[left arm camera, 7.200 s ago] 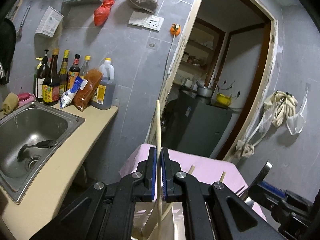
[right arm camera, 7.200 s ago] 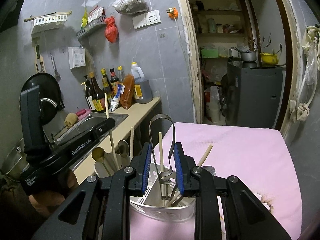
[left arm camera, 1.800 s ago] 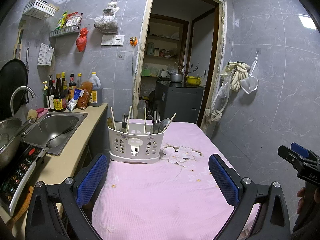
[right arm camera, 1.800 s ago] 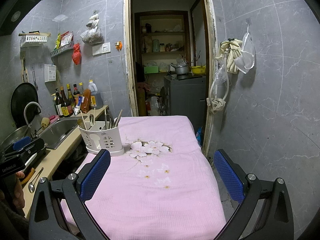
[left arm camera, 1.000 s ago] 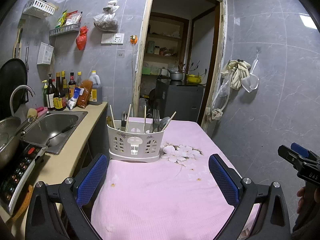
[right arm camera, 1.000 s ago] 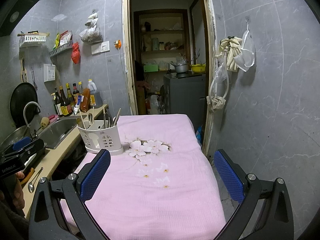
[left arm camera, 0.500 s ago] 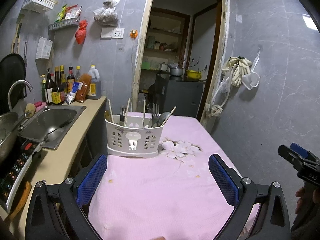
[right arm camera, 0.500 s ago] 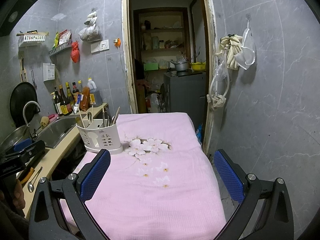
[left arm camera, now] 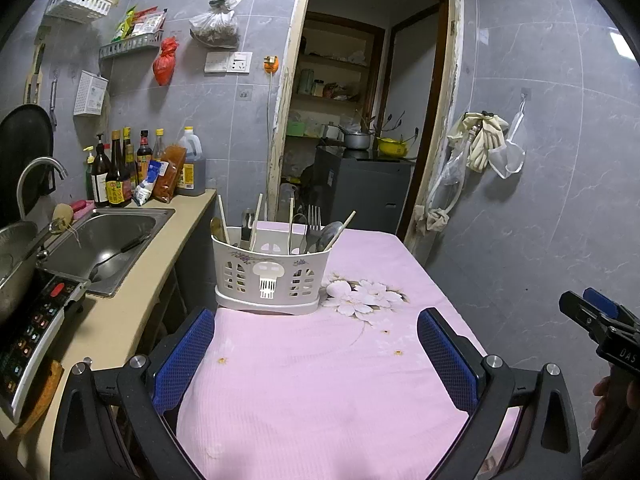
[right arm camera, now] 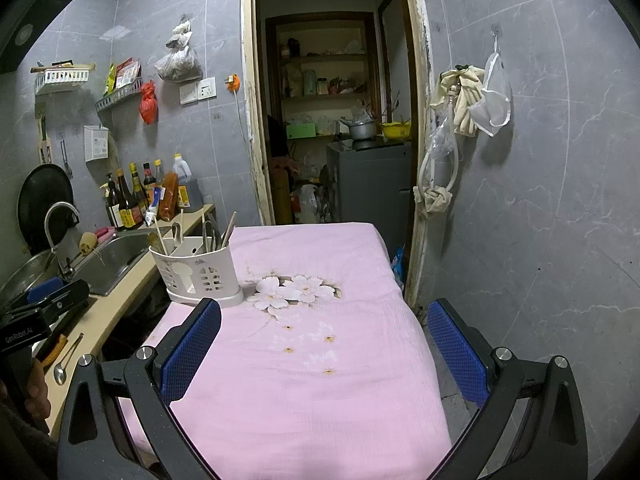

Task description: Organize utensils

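A white plastic utensil caddy (left arm camera: 272,276) stands on the pink tablecloth (left arm camera: 320,368) near the table's far left corner. It holds chopsticks (left arm camera: 223,220), a fork (left arm camera: 313,220), spoons and tongs, all upright. It also shows in the right wrist view (right arm camera: 198,270). My left gripper (left arm camera: 316,350) is open wide and empty, low over the near part of the table, well back from the caddy. My right gripper (right arm camera: 324,344) is open wide and empty, over the table's near right part.
A counter with a steel sink (left arm camera: 108,240), faucet, sauce bottles (left arm camera: 120,176) and an induction cooker (left arm camera: 28,328) runs along the left. A loose spoon (right arm camera: 66,360) lies on the counter. A doorway (left arm camera: 360,128) opens behind the table; a tiled wall is at right.
Since seven seconds ago both grippers let go of a chopstick and tongs in the caddy, opened and drew back. In the last second the view shifted only slightly.
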`<state>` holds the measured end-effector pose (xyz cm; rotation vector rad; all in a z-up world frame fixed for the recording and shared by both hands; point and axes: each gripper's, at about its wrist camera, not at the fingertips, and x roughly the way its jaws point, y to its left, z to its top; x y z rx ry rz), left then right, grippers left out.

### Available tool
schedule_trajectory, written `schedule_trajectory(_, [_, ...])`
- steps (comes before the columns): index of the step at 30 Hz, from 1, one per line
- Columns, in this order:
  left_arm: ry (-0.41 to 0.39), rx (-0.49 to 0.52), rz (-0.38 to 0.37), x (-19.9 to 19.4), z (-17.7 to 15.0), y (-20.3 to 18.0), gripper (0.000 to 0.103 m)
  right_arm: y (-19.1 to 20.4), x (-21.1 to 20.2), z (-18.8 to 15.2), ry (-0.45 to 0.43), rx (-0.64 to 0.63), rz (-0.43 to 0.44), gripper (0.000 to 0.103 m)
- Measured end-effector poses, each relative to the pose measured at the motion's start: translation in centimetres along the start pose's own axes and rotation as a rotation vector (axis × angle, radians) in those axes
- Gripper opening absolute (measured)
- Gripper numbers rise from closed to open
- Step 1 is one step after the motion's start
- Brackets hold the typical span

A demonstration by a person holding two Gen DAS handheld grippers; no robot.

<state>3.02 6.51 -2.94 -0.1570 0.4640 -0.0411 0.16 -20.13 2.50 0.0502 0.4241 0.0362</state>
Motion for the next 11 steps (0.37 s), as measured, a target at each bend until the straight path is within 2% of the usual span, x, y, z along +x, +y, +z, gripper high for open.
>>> schedule_trajectory(11, [0.014,0.007,-0.001,0.7,0.2,-0.3,0.102,0.3,-1.2,-1.0,0.017,0.003,-0.001,0.101])
